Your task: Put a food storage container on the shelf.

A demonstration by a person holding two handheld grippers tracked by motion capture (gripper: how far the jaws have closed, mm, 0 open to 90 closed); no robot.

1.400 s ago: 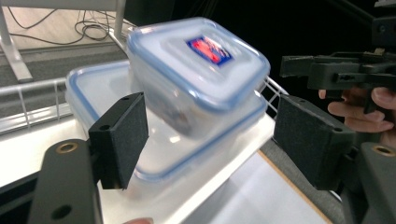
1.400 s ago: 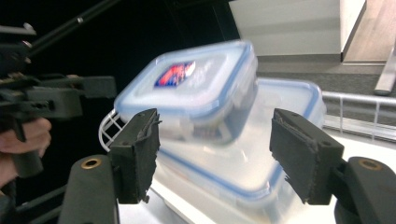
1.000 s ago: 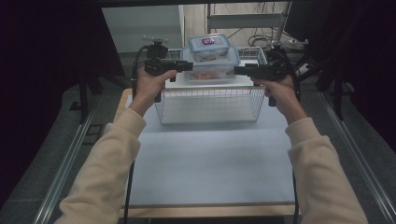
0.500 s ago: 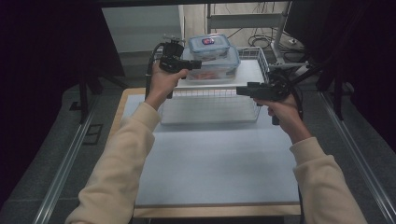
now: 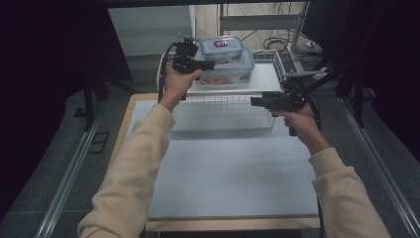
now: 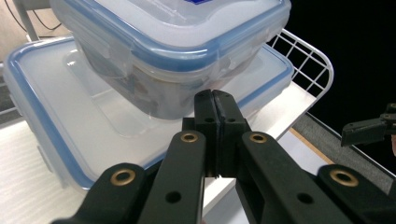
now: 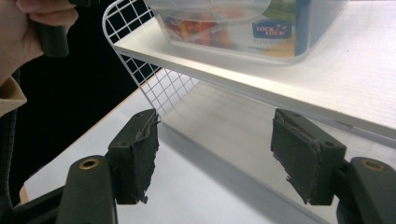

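A small clear container with a blue-rimmed lid (image 5: pixel 221 47) is stacked on a larger one (image 5: pixel 233 69), both on the white top shelf (image 5: pixel 265 82) of a wire rack. My left gripper (image 5: pixel 210 64) is at their left side. In the left gripper view it (image 6: pixel 215 100) is shut with nothing between its jaws, its tip right against the small container (image 6: pixel 173 42) above the large lid (image 6: pixel 56 126). My right gripper (image 5: pixel 253 101) is lower, in front of the rack's right part. It (image 7: pixel 215 154) stands open, looking under the shelf (image 7: pixel 327 79) and the large container (image 7: pixel 243 28).
The wire rack's lower level (image 5: pixel 223 119) sits on a pale blue-white tabletop (image 5: pixel 228 173). Its wire side (image 7: pixel 140 28) rises at the shelf's end, with the hand (image 7: pixel 28 28) that holds the left gripper beyond it. Cables and a metal frame lie behind the rack.
My right gripper has dropped from beside the containers to lower in front of the rack. My left gripper has stayed up at the containers' left side, a little closer in.
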